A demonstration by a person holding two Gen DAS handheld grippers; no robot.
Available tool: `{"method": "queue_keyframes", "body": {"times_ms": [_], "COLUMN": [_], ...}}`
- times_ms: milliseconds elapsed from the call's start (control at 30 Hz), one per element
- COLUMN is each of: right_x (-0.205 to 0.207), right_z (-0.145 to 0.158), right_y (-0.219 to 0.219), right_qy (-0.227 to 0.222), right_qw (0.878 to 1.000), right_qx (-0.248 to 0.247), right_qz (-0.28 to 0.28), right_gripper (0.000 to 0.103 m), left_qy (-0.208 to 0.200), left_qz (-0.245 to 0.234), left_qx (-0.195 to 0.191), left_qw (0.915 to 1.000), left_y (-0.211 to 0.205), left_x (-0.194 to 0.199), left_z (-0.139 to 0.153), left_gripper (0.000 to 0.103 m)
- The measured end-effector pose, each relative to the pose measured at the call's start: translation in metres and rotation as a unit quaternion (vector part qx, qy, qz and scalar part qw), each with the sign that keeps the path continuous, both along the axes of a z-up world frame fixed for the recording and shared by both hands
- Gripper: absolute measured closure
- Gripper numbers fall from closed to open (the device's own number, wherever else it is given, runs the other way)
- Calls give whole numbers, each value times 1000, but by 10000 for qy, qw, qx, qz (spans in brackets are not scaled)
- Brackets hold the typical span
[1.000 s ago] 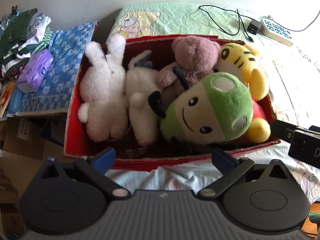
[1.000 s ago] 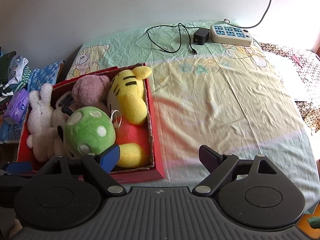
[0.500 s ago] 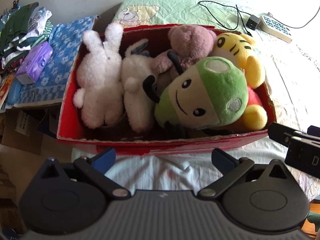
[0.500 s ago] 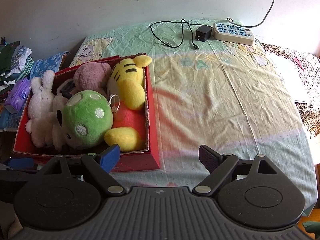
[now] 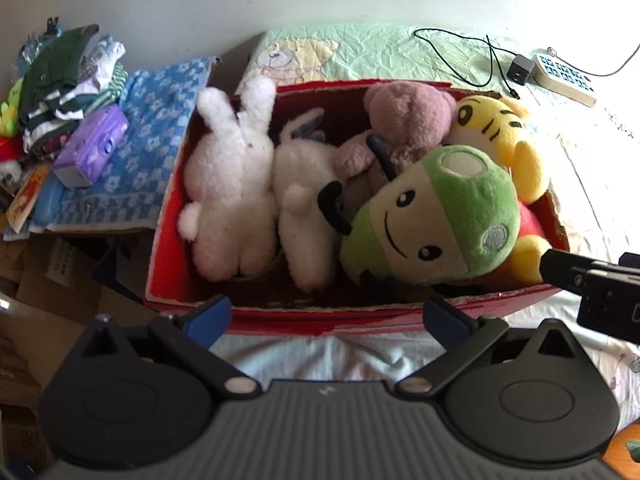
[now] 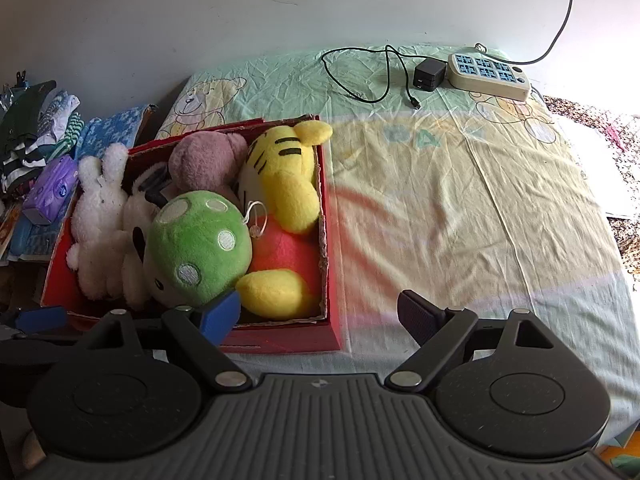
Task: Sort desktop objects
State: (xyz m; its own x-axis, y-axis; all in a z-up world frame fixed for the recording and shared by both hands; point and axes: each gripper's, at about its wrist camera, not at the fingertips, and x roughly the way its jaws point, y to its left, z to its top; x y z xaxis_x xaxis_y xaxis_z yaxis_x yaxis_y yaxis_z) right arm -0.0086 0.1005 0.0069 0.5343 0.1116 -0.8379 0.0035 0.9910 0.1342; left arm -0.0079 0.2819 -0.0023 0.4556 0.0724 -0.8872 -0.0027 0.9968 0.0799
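Left wrist view: a red cardboard box (image 5: 164,236) is seen on the bed sheet (image 6: 460,200), long axis crosswise, packed with fuzzy plush toys; the green-capped plush (image 5: 436,216) faces the camera. Left claw (image 5: 326,316) and right claw (image 6: 320,312) are held wide open, empty.

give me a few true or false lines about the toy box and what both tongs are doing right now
1. The red box holds several soft toys. True.
2. The left tongs are shut on the white rabbit. False: they are open and hold nothing.
3. The green toy lies beside the yellow tiger. True.
4. The power strip is inside the box. False: it lies on the sheet near the wall.
5. The right tongs are open and empty. True.
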Motion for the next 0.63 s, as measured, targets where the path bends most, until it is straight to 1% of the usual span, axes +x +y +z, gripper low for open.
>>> {"method": "queue_keyframes", "body": {"times_ms": [133,200,400,500,633], "right_x": [1,1,-2,-4,-6], "right_z": [3,3,6,9,10], "right_y": [-2,-2,7,13,15], "right_qy": [-73,-88,-164,-225,-247], "right_qw": [10000,9999,9996,9992,9987], "right_qx": [59,98,143,126,174], "right_qz": [-17,-13,192,312,409], "right_gripper": [15,15,15,15,15], "left_qy": [-54,-106,-129,-147,-141], "left_qz": [-21,30,271,287,279], "left_qx": [-185,-100,-55,18,-40], "left_qw": [9998,9999,9995,9995,9995], "left_y": [4,5,17,19,20], "left_x": [-1,-1,-3,-6,-10], "left_z": [0,0,1,1,2], "left_gripper": [2,2,3,3,3]}}
